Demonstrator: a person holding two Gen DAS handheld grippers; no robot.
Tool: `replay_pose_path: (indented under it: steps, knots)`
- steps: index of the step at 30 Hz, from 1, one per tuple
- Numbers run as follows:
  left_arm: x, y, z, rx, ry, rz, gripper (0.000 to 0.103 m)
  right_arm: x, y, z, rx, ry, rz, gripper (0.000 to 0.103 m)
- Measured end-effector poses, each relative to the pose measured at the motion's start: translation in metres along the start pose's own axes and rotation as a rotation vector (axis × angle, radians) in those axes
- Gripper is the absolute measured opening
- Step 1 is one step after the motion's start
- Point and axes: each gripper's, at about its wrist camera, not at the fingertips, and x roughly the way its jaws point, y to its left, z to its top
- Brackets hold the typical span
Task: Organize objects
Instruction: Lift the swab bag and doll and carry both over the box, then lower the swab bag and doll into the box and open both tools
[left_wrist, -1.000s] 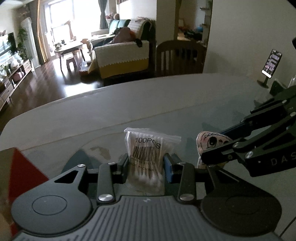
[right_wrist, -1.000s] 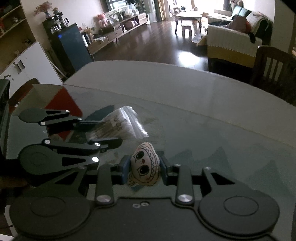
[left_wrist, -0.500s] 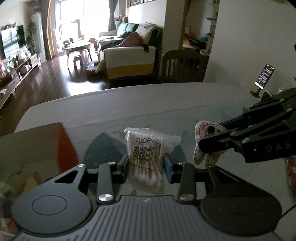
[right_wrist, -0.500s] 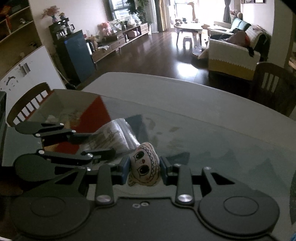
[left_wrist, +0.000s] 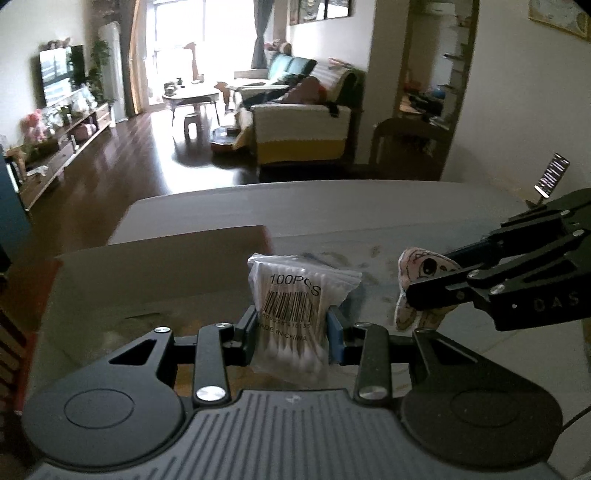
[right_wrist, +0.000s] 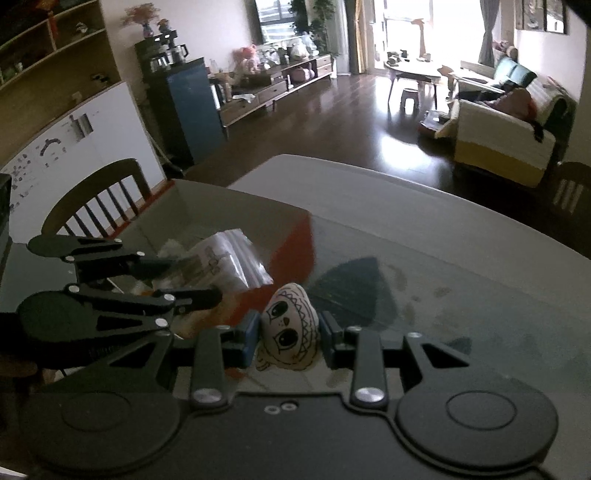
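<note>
My left gripper (left_wrist: 291, 328) is shut on a clear bag of cotton swabs (left_wrist: 295, 306) printed "100PCS" with a barcode. It holds the bag above an open cardboard box (left_wrist: 159, 269) with a red outer side. My right gripper (right_wrist: 290, 336) is shut on a small white doll head (right_wrist: 290, 326) with big drawn eyes. In the left wrist view the right gripper (left_wrist: 417, 291) comes in from the right with the doll head (left_wrist: 421, 273) in it. From the right wrist camera, the left gripper (right_wrist: 199, 280) and the bag of cotton swabs (right_wrist: 225, 258) hang over the box (right_wrist: 236, 218).
A grey table (left_wrist: 369, 206) with a glass top (right_wrist: 443, 295) carries the box. A dark wooden chair (right_wrist: 99, 199) stands at the table's left, another chair (left_wrist: 406, 147) at the far side. A phone on a stand (left_wrist: 550, 177) is at the right.
Both grippers moved left with their loads. The box, at the left edge before, now lies under and ahead of the left gripper. Both grips are unchanged.
</note>
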Motion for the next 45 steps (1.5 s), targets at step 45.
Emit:
replay_pose_path:
  steps: [45]
  knots:
    - [0.103, 0.14, -0.013, 0.082, 0.224, 0.068, 0.04, 0.175, 0.087, 0.056, -0.108, 0.138, -0.166, 0.038]
